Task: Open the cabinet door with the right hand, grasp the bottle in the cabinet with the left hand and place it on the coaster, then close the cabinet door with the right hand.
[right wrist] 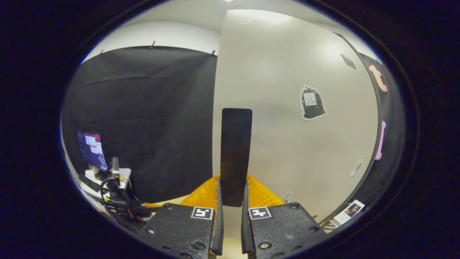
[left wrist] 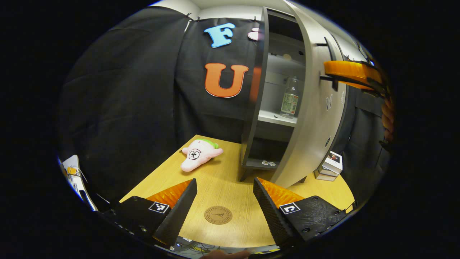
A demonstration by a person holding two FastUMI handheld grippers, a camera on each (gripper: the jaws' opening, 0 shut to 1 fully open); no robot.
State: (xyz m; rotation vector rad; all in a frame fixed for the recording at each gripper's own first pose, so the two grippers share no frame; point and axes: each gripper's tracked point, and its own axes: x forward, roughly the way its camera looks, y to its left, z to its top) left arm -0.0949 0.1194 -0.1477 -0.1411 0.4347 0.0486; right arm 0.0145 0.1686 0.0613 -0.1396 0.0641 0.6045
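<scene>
You get even, fairly bright overhead light in both views: soft glare spreads across the pale cabinet door (right wrist: pixel 287 108) in the right gripper view, and the counter (left wrist: pixel 222 187) is evenly lit with faint shadows. Fisheye distortion bows straight edges near the rims. Focus stays sharp centrally, softening outward.

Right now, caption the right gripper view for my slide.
Right tool shut on the door handle of the cabinet door.

In the left gripper view, the coaster (left wrist: pixel 218 214) lies on the table (left wrist: pixel 230 180) between the fingers (left wrist: pixel 179 212). Ahead and right of them stands the cabinet (left wrist: pixel 273 108), door (left wrist: pixel 312 118) swung out, bottle (left wrist: pixel 289 98) on its shelf. A plush toy (left wrist: pixel 198 154) lies ahead, left of the cabinet.
</scene>
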